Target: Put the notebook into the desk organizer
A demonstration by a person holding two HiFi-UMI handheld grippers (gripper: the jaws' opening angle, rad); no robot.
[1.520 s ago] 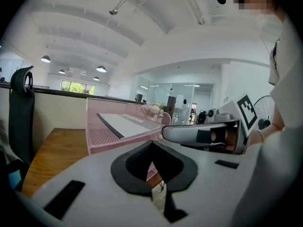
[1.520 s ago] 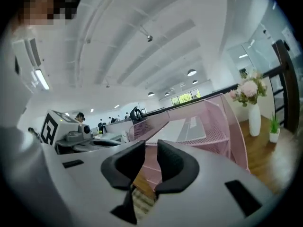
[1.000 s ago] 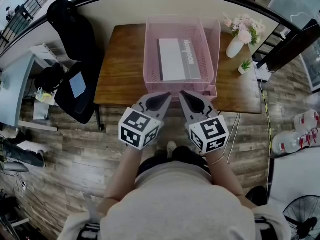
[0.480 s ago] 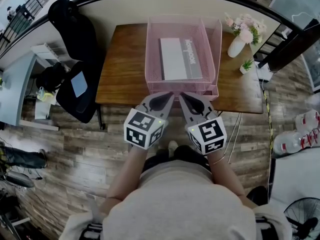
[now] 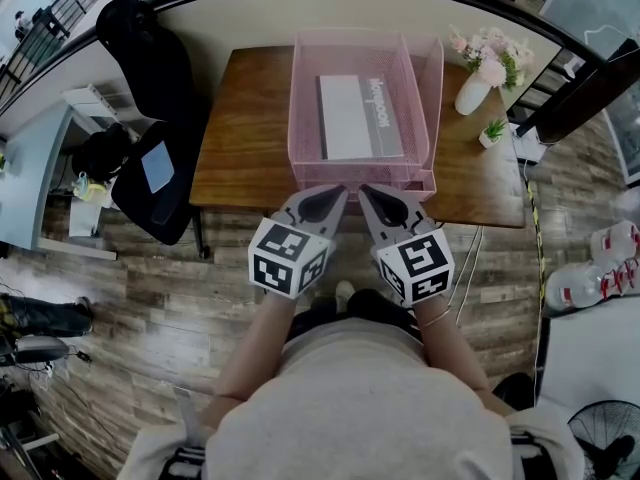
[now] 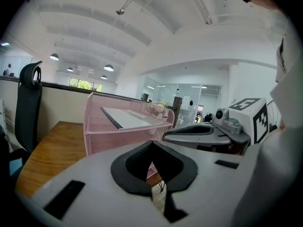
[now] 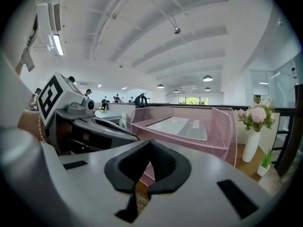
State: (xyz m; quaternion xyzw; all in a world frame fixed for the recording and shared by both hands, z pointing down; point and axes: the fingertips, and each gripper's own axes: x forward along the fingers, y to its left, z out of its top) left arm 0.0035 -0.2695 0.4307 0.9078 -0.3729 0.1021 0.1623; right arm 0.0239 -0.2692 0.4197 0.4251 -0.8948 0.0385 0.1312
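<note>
A grey notebook [image 5: 360,118] lies flat inside the pink mesh desk organizer [image 5: 430,88] on the wooden desk [image 5: 240,148]. It also shows in the left gripper view, notebook [image 6: 130,118] in the organizer [image 6: 109,136], and in the right gripper view, notebook [image 7: 182,126] in the organizer [image 7: 222,136]. My left gripper [image 5: 338,191] and right gripper [image 5: 364,190] hover side by side at the desk's front edge, just short of the organizer. Both are shut with nothing between the jaws, seen close up on the left gripper [image 6: 151,144] and the right gripper [image 7: 150,142].
A white vase of pink flowers [image 5: 472,86] and a small potted plant [image 5: 489,132] stand on the desk right of the organizer. A black office chair [image 5: 150,78] stands at the desk's left. Cables and a fan [image 5: 600,433] are on the wooden floor to the right.
</note>
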